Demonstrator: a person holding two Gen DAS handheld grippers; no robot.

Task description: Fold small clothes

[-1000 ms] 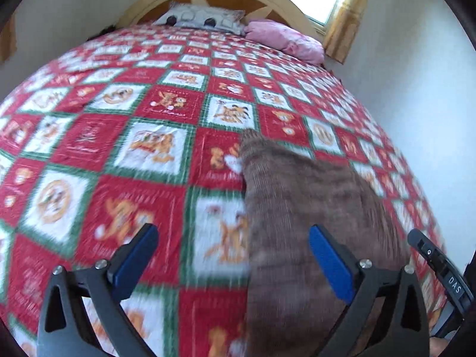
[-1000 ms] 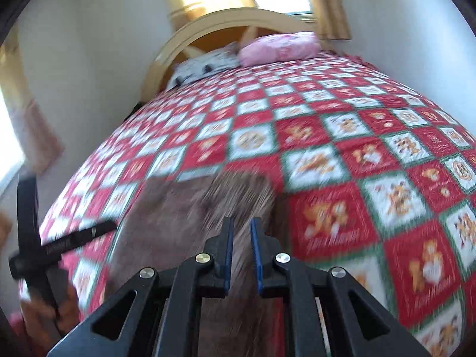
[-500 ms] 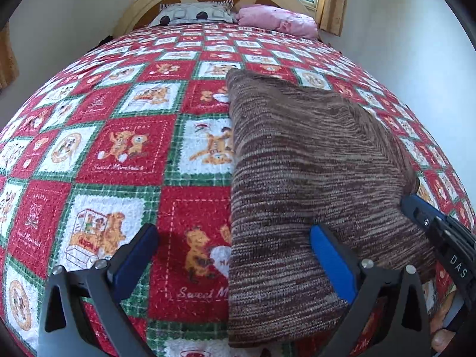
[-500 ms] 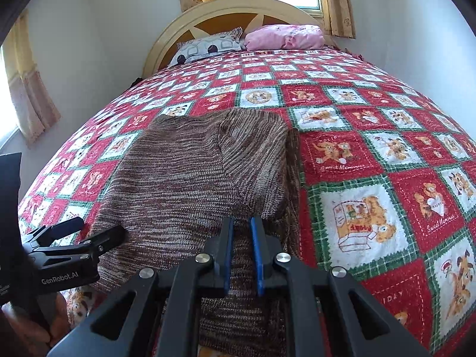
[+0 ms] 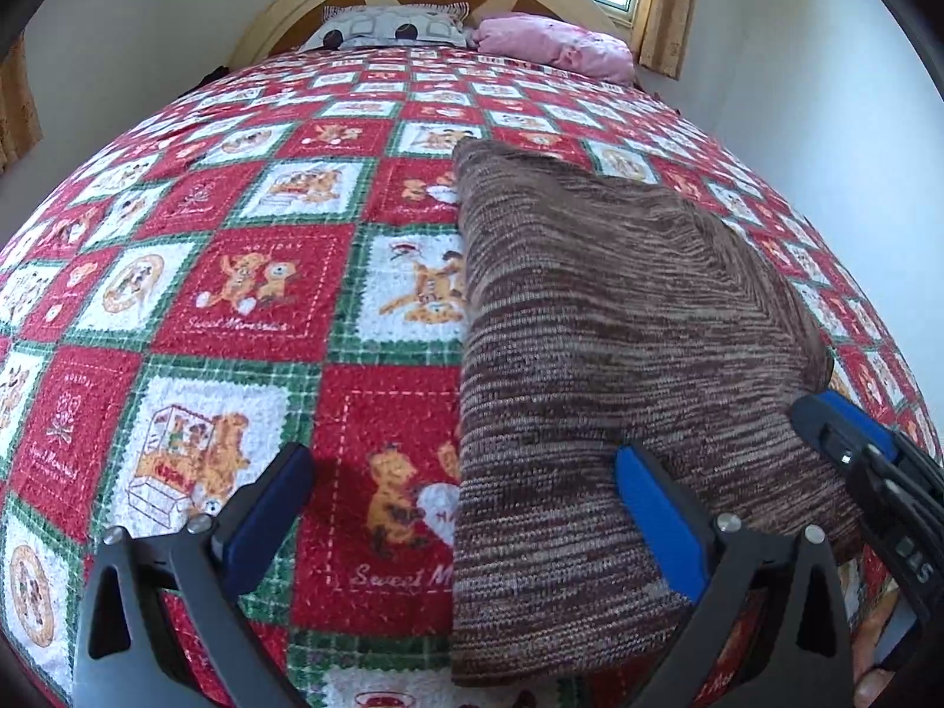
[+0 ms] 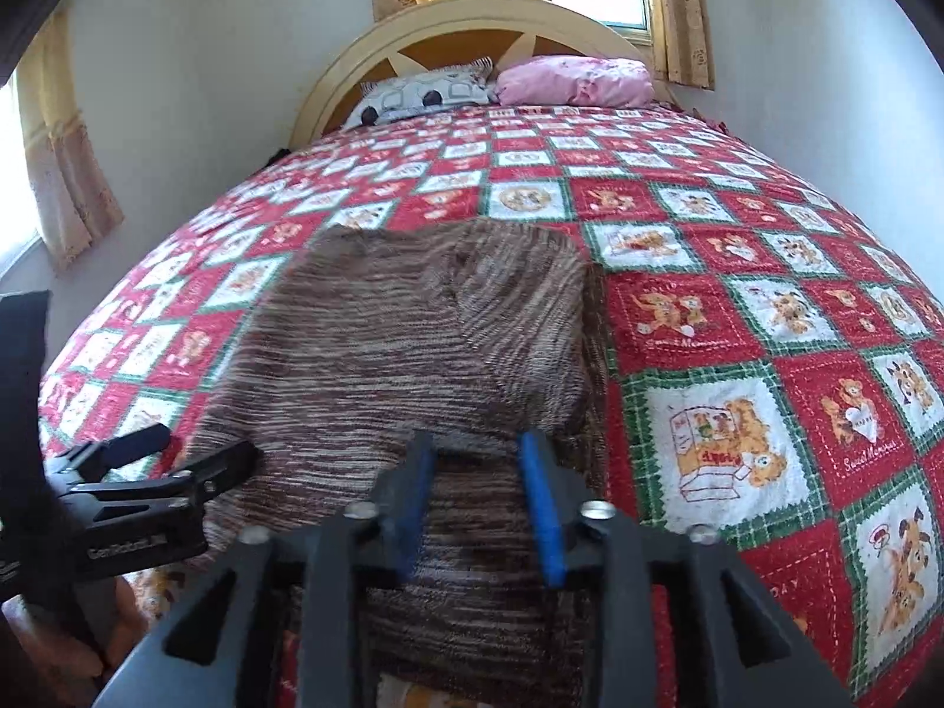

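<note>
A brown striped knit garment (image 5: 613, 366) lies folded flat on the red and green patchwork bedspread (image 5: 236, 295). My left gripper (image 5: 466, 475) is open wide just above the garment's near left edge, holding nothing. In the right wrist view the same garment (image 6: 401, 354) lies under my right gripper (image 6: 479, 451), whose blue fingers stand a little apart over the near edge, empty. The left gripper also shows in the right wrist view (image 6: 200, 451), and the right gripper shows at the right edge of the left wrist view (image 5: 855, 442).
A grey patterned pillow (image 5: 389, 29) and a pink pillow (image 5: 554, 47) lie at the wooden headboard (image 6: 484, 23). A white wall (image 5: 826, 88) runs along the bed's right side. Curtained windows (image 6: 65, 189) stand at the left and behind the headboard.
My right gripper has opened and let go of the garment, which now lies flat on the bed. Both grippers drew back slightly toward the near edge.
</note>
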